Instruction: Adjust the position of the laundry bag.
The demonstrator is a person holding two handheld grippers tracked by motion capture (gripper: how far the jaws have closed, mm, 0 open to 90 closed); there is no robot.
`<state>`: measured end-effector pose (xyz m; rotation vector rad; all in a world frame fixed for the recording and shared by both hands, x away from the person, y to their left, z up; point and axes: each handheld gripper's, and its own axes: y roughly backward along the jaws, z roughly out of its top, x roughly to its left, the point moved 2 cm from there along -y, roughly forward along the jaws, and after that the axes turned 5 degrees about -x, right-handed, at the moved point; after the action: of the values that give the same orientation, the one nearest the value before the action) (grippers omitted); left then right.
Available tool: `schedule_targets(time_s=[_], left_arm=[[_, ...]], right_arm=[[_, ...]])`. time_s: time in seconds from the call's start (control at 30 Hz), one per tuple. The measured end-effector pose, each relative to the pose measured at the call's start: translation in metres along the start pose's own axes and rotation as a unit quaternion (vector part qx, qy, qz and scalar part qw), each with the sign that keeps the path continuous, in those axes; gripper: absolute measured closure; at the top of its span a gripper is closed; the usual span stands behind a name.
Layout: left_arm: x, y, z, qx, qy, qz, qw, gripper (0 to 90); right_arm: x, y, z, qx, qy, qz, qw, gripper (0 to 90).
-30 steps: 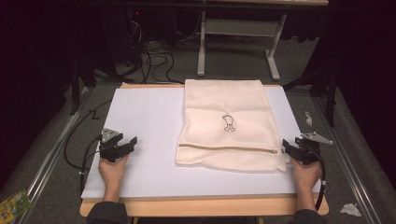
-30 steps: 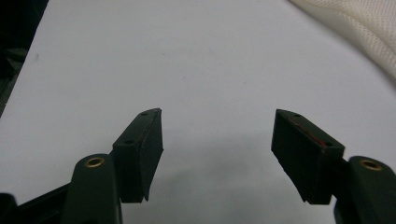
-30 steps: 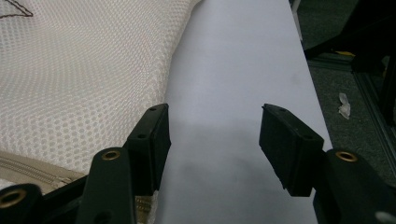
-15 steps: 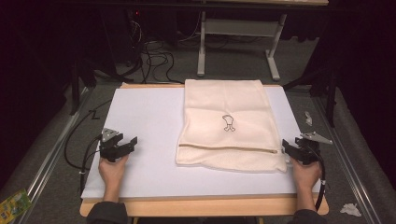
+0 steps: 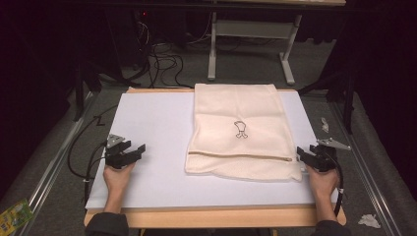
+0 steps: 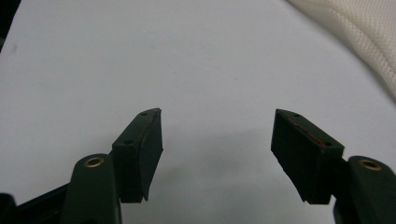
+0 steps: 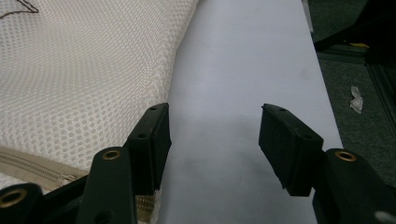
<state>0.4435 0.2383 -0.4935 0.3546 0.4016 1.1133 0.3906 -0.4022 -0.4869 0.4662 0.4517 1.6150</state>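
On the tabletop (image 5: 157,196): cream mesh bag (image 5: 238,128) lying flat, right of middle.
Left tool (image 5: 135,151): released, empty, well apart from bag.
Right tool (image 5: 304,156): released, just beside bag's zipper corner.

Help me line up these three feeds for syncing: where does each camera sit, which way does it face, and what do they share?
High view: fixed above the person's side, facing forward and down on the white table; shows both forearms, left claw, right claw and cream mesh bag.
Left gripper view: rides the left claw, looks along its open jaws across bare table toward the bag's edge.
Right gripper view: rides the right claw, jaws open beside the bag's zipper corner.
Shared: all three show the bag and table.
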Motion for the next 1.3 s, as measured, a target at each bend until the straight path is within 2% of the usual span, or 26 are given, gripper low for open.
schedule_targets(time_s=[0.13, 0.17, 0.3, 0.37, 0.43, 0.53, 0.57, 0.6, 0.63, 0.73, 0.83, 0.87, 0.9, 0.93, 0.97, 1.0, 1.03, 1.07, 1.1, 1.23, 1.27, 1.3], left_arm=[[-0.004, 0.000, 0.001, 0.002, -0.005, -0.008, 1.0000, 33.9], [-0.007, -0.001, 0.002, 0.002, -0.005, -0.016, 0.9999, 33.3], [-0.017, -0.004, 0.007, 0.005, -0.021, -0.027, 0.9994, 33.6], [-0.020, -0.004, 0.008, 0.005, -0.021, -0.033, 0.9992, 34.0], [-0.029, -0.005, 0.013, 0.006, -0.035, -0.041, 0.9985, 34.2], [-0.034, -0.006, 0.016, 0.002, -0.039, -0.050, 0.9980, 33.8], [-0.039, -0.007, 0.019, -0.002, -0.041, -0.058, 0.9974, 33.7], [-0.039, -0.007, 0.019, -0.002, -0.041, -0.058, 0.9974, 33.8], [-0.045, -0.008, 0.022, 0.000, -0.043, -0.066, 0.9969, 34.6], [-0.052, -0.010, 0.024, 0.008, -0.053, -0.066, 0.9964, 35.5], [-0.064, -0.016, 0.027, 0.028, -0.068, -0.073, 0.9946, 35.4], [-0.064, -0.016, 0.027, 0.028, -0.068, -0.073, 0.9946, 35.1], [-0.071, -0.019, 0.030, 0.037, -0.073, -0.080, 0.9934, 34.8], [-0.071, -0.019, 0.030, 0.037, -0.073, -0.080, 0.9934, 34.6], [-0.076, -0.022, 0.032, 0.036, -0.059, -0.098, 0.9928, 34.7], [-0.076, -0.022, 0.032, 0.036, -0.059, -0.098, 0.9928, 34.7], [-0.079, -0.026, 0.034, 0.042, -0.041, -0.109, 0.9923, 35.2], [-0.081, -0.028, 0.034, 0.046, -0.036, -0.115, 0.9917, 35.5], [-0.081, -0.028, 0.034, 0.046, -0.036, -0.115, 0.9917, 35.6], [-0.095, -0.035, 0.036, 0.062, -0.044, -0.130, 0.9887, 36.3], [-0.095, -0.035, 0.036, 0.062, -0.044, -0.130, 0.9887, 36.4], [-0.101, -0.038, 0.038, 0.063, -0.043, -0.135, 0.9880, 36.4]], right_arm=[[0.000, 0.001, 0.001, -0.010, 0.000, 0.007, 0.9999, 43.2], [0.000, 0.002, 0.002, -0.014, 0.002, 0.009, 0.9999, 42.6], [0.000, 0.004, 0.004, -0.014, -0.005, 0.012, 0.9998, 41.8], [0.000, 0.005, 0.005, -0.016, -0.008, 0.014, 0.9997, 41.2], [0.001, 0.007, 0.005, -0.013, -0.014, 0.021, 0.9996, 37.9], [0.002, 0.008, 0.006, -0.015, -0.007, 0.025, 0.9996, 37.6], [0.003, 0.009, 0.006, -0.015, -0.014, 0.031, 0.9993, 37.1], [0.003, 0.009, 0.006, -0.015, -0.015, 0.034, 0.9992, 36.7], [0.003, 0.008, 0.006, -0.012, -0.019, 0.034, 0.9992, 36.4], [0.003, 0.008, 0.007, -0.006, -0.026, 0.040, 0.9988, 36.4], [0.005, 0.010, 0.009, -0.003, -0.024, 0.046, 0.9986, 36.8], [0.005, 0.010, 0.009, -0.003, -0.024, 0.046, 0.9986, 36.8], [0.008, 0.011, 0.011, 0.003, -0.027, 0.051, 0.9983, 37.0], [0.008, 0.011, 0.011, 0.003, -0.027, 0.051, 0.9983, 37.0], [0.010, 0.011, 0.014, 0.007, -0.027, 0.062, 0.9977, 37.6], [0.011, 0.011, 0.015, 0.010, -0.027, 0.064, 0.9975, 38.4], [0.012, 0.010, 0.016, 0.012, -0.027, 0.066, 0.9973, 38.9], [0.013, 0.010, 0.017, 0.014, -0.029, 0.068, 0.9972, 40.0], [0.013, 0.010, 0.017, 0.014, -0.029, 0.068, 0.9972, 40.0], [0.016, 0.006, 0.020, 0.037, -0.029, 0.076, 0.9960, 42.3], [0.016, 0.006, 0.021, 0.040, -0.030, 0.078, 0.9957, 42.5], [0.017, 0.005, 0.022, 0.042, -0.028, 0.080, 0.9955, 42.9]])
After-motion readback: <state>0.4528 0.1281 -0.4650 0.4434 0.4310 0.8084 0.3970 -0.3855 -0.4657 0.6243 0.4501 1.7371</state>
